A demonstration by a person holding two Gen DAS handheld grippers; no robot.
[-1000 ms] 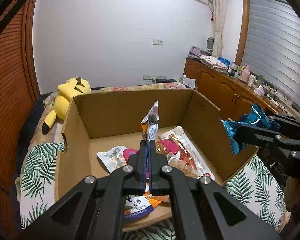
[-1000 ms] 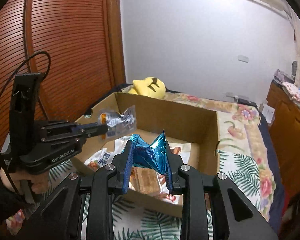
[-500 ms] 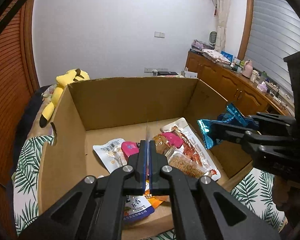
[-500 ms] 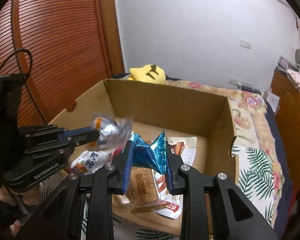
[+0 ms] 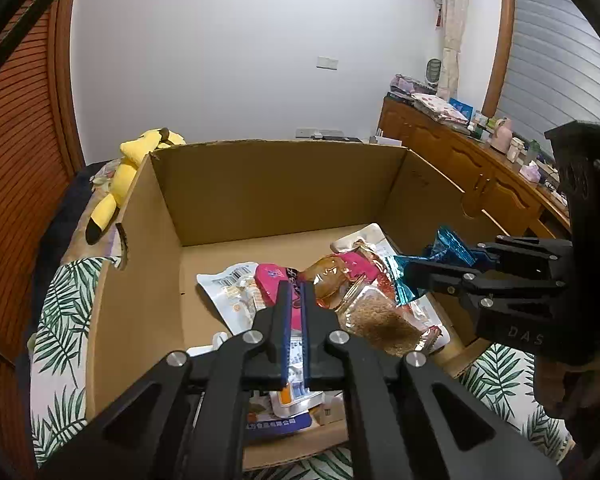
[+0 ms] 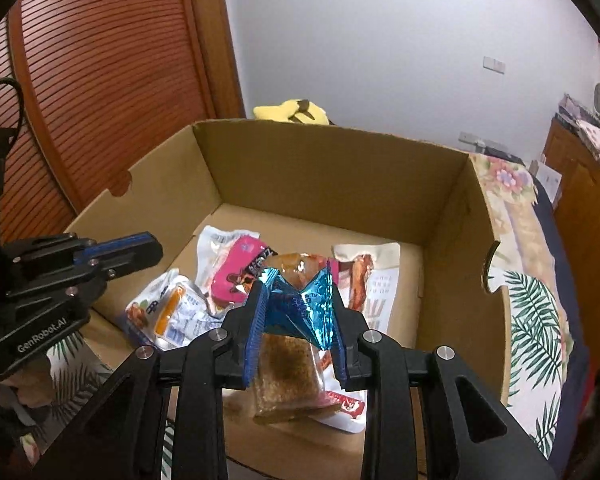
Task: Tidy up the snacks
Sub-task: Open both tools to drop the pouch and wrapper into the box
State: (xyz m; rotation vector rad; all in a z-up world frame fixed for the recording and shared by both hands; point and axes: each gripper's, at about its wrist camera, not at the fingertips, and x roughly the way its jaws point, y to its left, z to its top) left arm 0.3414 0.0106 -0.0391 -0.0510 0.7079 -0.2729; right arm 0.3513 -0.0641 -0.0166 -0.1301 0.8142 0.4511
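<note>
Right gripper angled down over box, fingers pinching blue packet; left gripper clenched, empty.

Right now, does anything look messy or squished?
Yes. The blue foil packet is crumpled between the right gripper's fingers over the cardboard box. Inside, the other snack packets lie overlapping at odd angles rather than in rows.

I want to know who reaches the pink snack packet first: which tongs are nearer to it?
Left. The left tongs hover just above the pink snack packet; the right tongs sit further off.
</note>
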